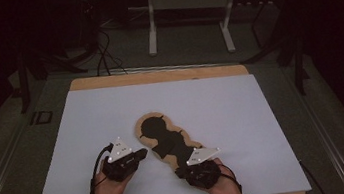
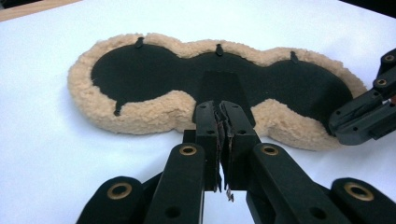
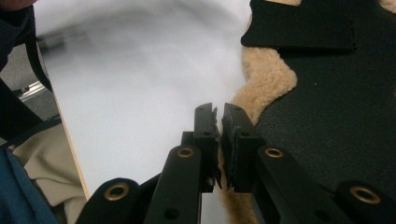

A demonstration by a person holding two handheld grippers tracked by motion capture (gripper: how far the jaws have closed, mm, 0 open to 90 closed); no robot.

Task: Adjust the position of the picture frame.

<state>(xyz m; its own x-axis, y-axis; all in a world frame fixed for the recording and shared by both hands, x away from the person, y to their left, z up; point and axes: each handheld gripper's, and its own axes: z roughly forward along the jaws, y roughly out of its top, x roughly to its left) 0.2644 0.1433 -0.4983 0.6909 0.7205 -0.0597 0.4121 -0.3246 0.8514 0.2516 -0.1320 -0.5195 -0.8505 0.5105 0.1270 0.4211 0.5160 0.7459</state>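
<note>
White tabletop [image 1: 89, 138] bears the fleece pad [image 2: 154, 112] just ahead of both shut fingers [image 2: 208, 126].

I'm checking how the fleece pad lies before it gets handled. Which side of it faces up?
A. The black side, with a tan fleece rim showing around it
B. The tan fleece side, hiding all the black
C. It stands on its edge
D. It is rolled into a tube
A: the fleece pad lies flat on the white sheet, its black face up and tan fleece curling around the edge.

A black pad [image 2: 219, 81] edged in tan fleece lies on a white sheet [image 1: 220, 95]; both tools are black.
</note>
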